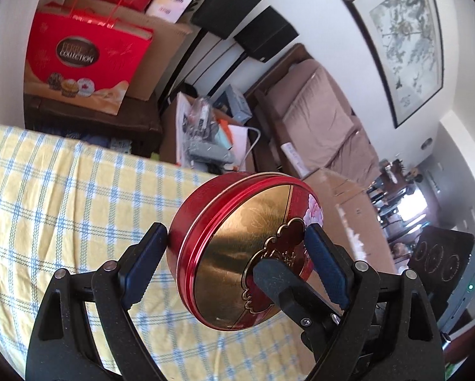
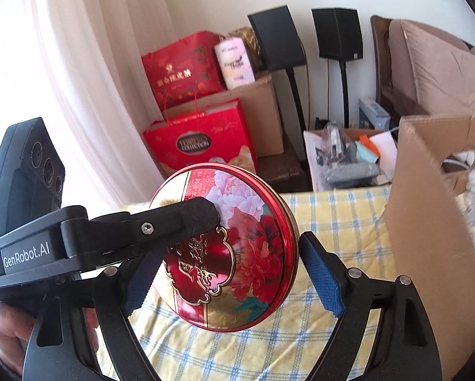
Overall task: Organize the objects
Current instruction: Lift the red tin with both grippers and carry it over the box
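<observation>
While held clear above checked tabletop point(image 2: 348, 222), cardboard box point(image 2: 428, 197) at right is likely destination. Round red tin point(image 1: 247, 254), tilted on edge, mid-transfer. Left hand-held gripper point(image 1: 237, 260) and right hand-held gripper point(image 2: 227, 273) both pinching tin across its faces. Next: carry over box, lower level, release together.

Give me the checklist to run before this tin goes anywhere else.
1. Left tool clamped on the tin: ok, one pad on each flat face.
2. Right tool clamped too: ok as far as visible; its left pad is mostly hidden.
3. Tin clear of the checked tablecloth: ok, held up on edge.
4. Lid seated: ok, no gap shows.
5. Cardboard box open: ok, flap up.
6. Free room inside the box: cannot tell.
</observation>
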A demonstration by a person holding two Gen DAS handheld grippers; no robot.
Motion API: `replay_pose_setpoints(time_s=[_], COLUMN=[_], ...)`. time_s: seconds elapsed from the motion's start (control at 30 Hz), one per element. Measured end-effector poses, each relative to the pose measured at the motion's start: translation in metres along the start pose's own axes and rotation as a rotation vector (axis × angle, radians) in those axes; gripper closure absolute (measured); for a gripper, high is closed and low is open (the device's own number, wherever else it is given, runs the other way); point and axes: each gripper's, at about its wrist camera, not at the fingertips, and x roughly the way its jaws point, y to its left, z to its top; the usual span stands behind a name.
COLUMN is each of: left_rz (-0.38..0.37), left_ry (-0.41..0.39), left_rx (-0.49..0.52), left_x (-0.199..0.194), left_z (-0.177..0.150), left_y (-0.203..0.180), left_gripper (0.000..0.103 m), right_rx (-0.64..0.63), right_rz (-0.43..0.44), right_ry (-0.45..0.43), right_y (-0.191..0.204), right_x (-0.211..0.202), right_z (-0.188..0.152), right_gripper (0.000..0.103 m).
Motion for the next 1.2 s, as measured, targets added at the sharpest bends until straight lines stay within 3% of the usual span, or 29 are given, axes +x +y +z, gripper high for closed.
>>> replay_pose_setpoints(time_s=[0.3, 0.53, 0.87, 1.2], left_rz=[-0.068, -0.121, -0.162, -0.204], left_ry=[-0.015, 0.006, 0.097, 0.243], left_rx=[0.027, 0.064, 0.133, 0.176], left_x=[-0.020, -0.013, 0.034, 0.087], left_z=[0.013, 0.011, -0.011, -0.066], left_y=[-0.059, -0.107, -0.181, -0.238], left_gripper=[0.017, 0.017, 0.018, 0.018], right_rx=[-0.027, -0.016, 0.083, 0.155], right_rz=[-0.069, -0.124, -0.183, -0.261], right_ry=[-0.045, -0.077, -0.078, -0.029], right_y=[0.002, -0.015, -0.081, -0.144], right_x=[-0.058, -0.103, -0.155, -0.199], right_z=[0.033, 0.047, 0.044, 0.012], right_gripper=[0.016, 0.017, 0.017, 0.017])
